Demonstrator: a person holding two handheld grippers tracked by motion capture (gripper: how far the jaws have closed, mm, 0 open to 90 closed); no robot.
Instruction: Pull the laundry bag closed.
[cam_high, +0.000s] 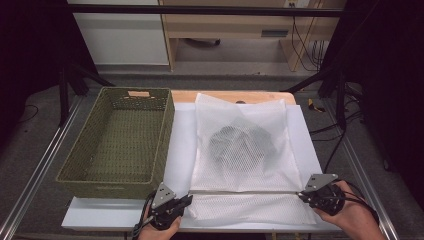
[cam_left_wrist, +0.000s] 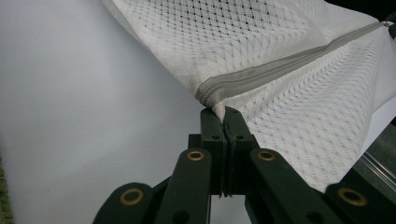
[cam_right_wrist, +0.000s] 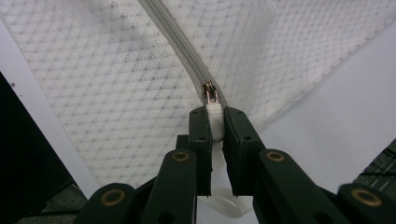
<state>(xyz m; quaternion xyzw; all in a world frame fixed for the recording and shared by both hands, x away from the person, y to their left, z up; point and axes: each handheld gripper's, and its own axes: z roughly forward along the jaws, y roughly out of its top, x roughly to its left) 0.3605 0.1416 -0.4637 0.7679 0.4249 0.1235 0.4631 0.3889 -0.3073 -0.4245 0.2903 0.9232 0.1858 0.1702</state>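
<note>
Lying flat at the centre of the white table sheet (cam_high: 180, 150): one white mesh laundry bag (cam_high: 240, 145), a dark bundled item (cam_high: 240, 145) showing through its netting near the middle. Zipper (cam_high: 245, 191), grey-toothed, runs straight across the bag's near portion from about 7 o'clock to about 5 o'clock of the bag, with a strip of mesh folded toward the table edge below it. Left gripper (cam_high: 186, 199), held in the person's left hand (cam_high: 160, 227) at 7 o'clock of the table, has its jaws pressed tightly together on the bag's corner fabric at the zipper's end; in the left gripper view the cloth (cam_left_wrist: 218, 108) is pinched between the pads, with the zipper (cam_left_wrist: 280, 65) leading away toward 2 o'clock. Right gripper (cam_high: 302, 195), in the right hand (cam_high: 350, 212) at 5 o'clock, has its jaws narrowly set, clamped on the white pull tab (cam_right_wrist: 214, 119) of the zipper; the metal slider (cam_right_wrist: 209, 92) sits just past the pads at 12 o'clock in the right gripper view. Woven olive basket (cam_high: 122, 137), rectangular, stands at 9 o'clock of the bag, just beside it. Table sheet rests on a wooden tabletop (cam_high: 230, 95), visible at 12 o'clock.
</note>
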